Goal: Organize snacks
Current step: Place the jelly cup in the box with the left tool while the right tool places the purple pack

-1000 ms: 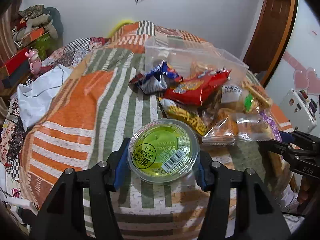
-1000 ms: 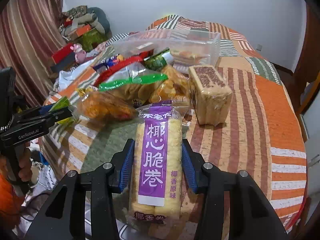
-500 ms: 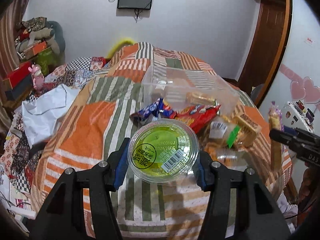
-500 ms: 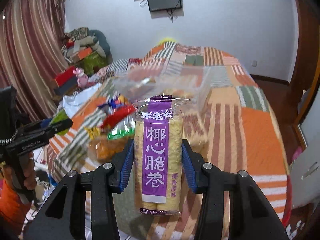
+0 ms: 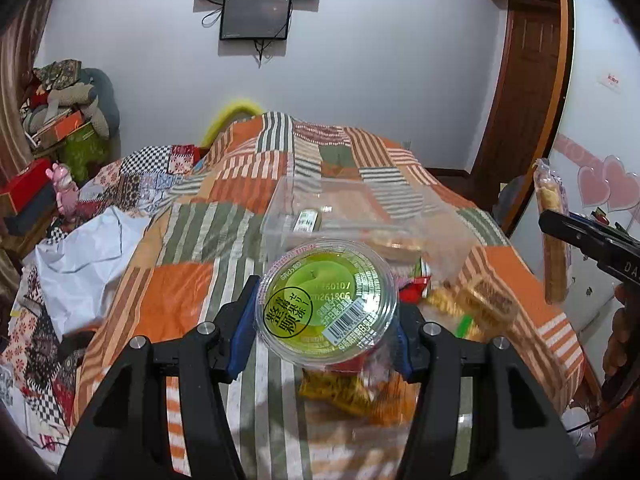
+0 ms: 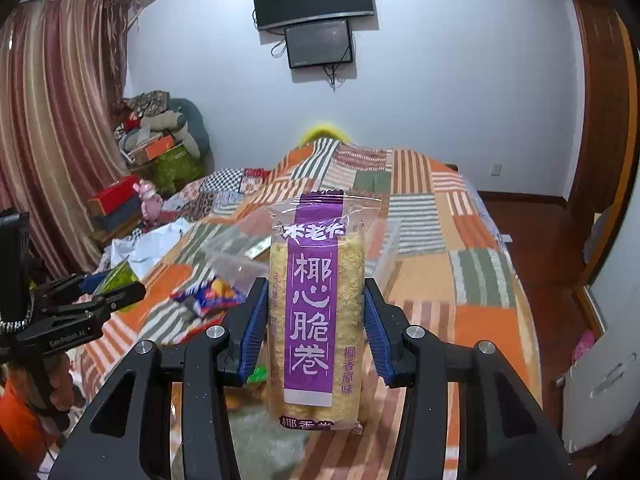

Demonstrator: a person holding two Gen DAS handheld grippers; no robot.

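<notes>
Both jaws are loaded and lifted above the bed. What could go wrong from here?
The round green jelly cup is pinched at its rim by the left gripper; it may slip. The clear plastic bin sits on soft quilt and could tip. The purple-labelled roll pack in the right gripper may be crushed.

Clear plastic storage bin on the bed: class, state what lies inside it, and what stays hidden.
Inside the clear plastic storage bin, a small pale wrapped packet and an orange-brown snack show. The round green jelly cup covers its near part.
</notes>
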